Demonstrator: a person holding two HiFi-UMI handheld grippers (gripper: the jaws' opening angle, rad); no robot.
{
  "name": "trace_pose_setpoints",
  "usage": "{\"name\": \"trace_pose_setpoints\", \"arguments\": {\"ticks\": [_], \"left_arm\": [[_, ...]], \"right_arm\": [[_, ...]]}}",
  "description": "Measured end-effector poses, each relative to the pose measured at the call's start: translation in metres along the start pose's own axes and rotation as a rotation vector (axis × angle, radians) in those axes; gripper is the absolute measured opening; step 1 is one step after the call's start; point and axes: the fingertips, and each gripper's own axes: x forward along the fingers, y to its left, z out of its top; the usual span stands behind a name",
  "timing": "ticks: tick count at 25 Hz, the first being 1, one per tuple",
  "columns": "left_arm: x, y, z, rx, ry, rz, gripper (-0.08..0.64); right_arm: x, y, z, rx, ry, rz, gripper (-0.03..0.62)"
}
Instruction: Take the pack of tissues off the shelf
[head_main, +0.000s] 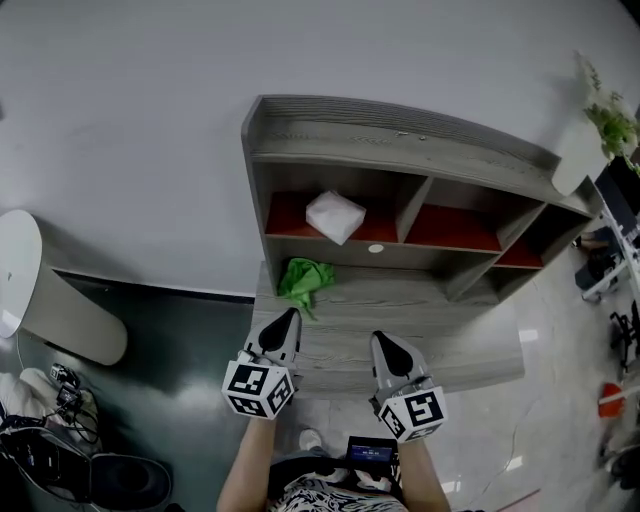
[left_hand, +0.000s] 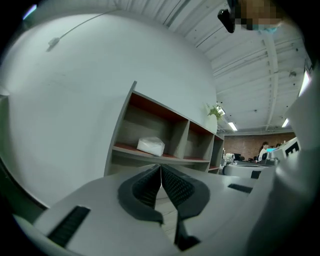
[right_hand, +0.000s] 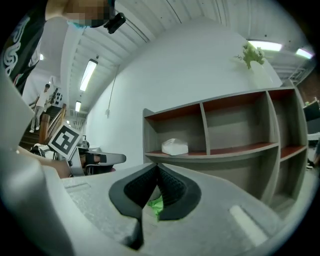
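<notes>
A white pack of tissues (head_main: 335, 216) lies in the leftmost compartment of the grey shelf unit (head_main: 400, 140), on its red floor. The left gripper view shows the pack (left_hand: 151, 145) well ahead, and the right gripper view has it (right_hand: 175, 146) ahead too. My left gripper (head_main: 291, 316) is shut and empty, over the wooden desk (head_main: 430, 330) below the shelf. My right gripper (head_main: 381, 340) is also shut and empty, a little to the right. Both point level toward the shelf, short of the pack.
A crumpled green cloth (head_main: 305, 279) lies on the desk below the pack, just ahead of the left gripper. A white vase with a plant (head_main: 590, 140) stands on the shelf top at right. Office chairs (head_main: 620, 260) stand at far right, a white bin (head_main: 50, 300) at left.
</notes>
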Motion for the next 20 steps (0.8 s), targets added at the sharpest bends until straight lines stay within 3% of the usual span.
{"name": "trace_pose_setpoints", "arguments": {"ticks": [6, 9, 13, 20], "left_arm": [[0.008, -0.002, 0.008, -0.152, -0.044, -0.119, 0.008], [0.013, -0.002, 0.004, -0.099, -0.009, -0.114, 0.008], [0.024, 0.002, 0.003, -0.039, 0.015, -0.078, 0.006], [0.048, 0.019, 0.015, 0.038, -0.004, -0.032, 0.006]], "right_arm": [[0.004, -0.008, 0.010, 0.065, -0.070, 0.000, 0.006], [0.010, -0.015, 0.008, 0.074, -0.037, -0.040, 0.006], [0.022, -0.025, 0.009, -0.004, -0.008, -0.098, 0.006], [0.048, -0.035, 0.011, 0.011, -0.025, -0.085, 0.006]]}}
